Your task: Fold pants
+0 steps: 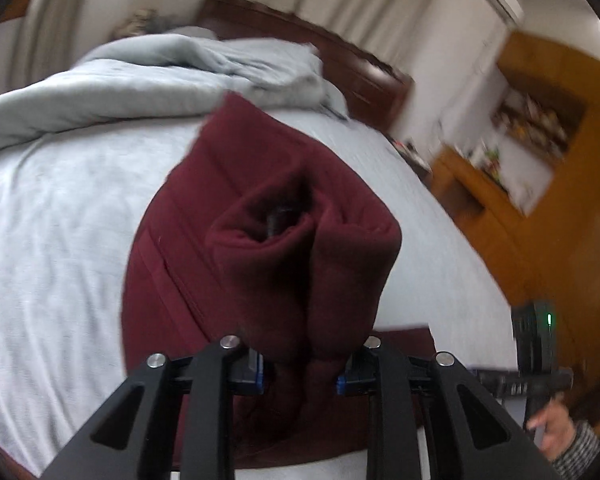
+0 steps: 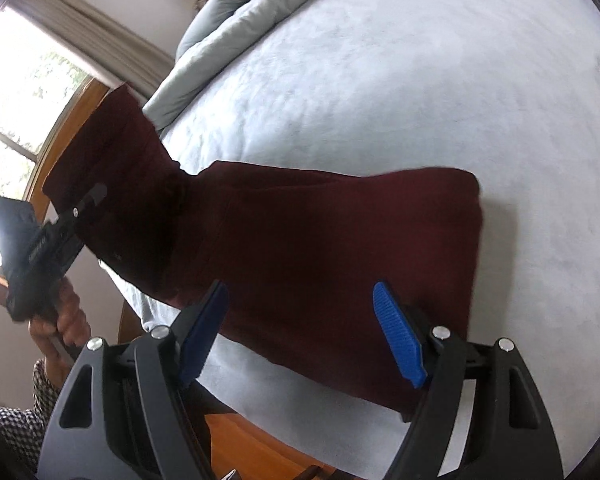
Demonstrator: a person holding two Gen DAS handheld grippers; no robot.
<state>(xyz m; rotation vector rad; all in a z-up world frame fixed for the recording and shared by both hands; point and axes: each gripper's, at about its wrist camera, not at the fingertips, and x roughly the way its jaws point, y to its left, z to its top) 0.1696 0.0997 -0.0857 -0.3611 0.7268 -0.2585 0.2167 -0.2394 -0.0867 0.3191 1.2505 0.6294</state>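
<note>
The maroon pants (image 2: 340, 248) lie on the grey sheet of the bed (image 2: 420, 80), near its wooden edge, already doubled into a thick band. One end is lifted off the sheet, bunched and pinched in my left gripper (image 1: 300, 376), so I judge a further fold is under way, not finished. My right gripper (image 2: 300, 336) hovers above the pants with its jaws spread, grasping nothing. Beyond the pants, a rumpled grey duvet (image 1: 160, 72) lies towards the headboard.

A pale grey bed (image 2: 380, 80) carries the maroon pants (image 2: 320, 248) just ahead of the right tool, with a rumpled grey duvet (image 2: 228, 20) lying farther beyond.
</note>
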